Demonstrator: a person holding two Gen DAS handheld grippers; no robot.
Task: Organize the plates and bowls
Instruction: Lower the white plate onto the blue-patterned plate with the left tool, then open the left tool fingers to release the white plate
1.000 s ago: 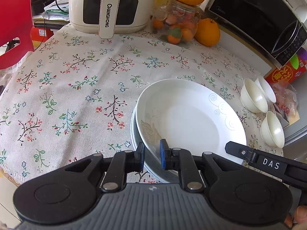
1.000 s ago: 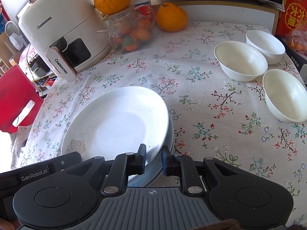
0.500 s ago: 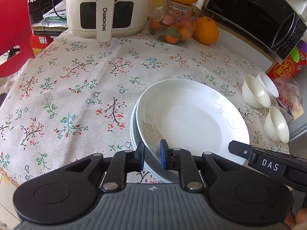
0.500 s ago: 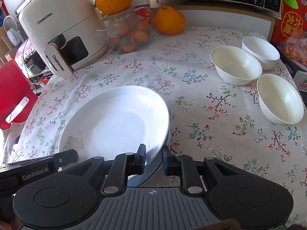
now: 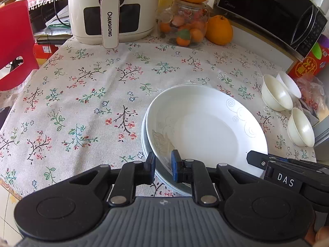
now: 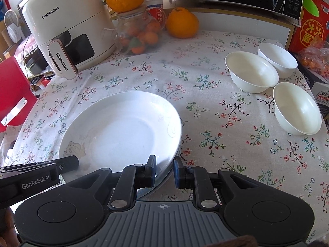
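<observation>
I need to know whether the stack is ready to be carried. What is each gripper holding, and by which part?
Both grip the plate stack by its near rim: the left gripper at the near-left edge, the right gripper at the near-right edge.

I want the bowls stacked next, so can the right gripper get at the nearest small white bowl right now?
Probably not yet: the right gripper is clamped on the white plate stack's rim. Otherwise only bare floral tablecloth lies before the nearest small white bowl.
</observation>
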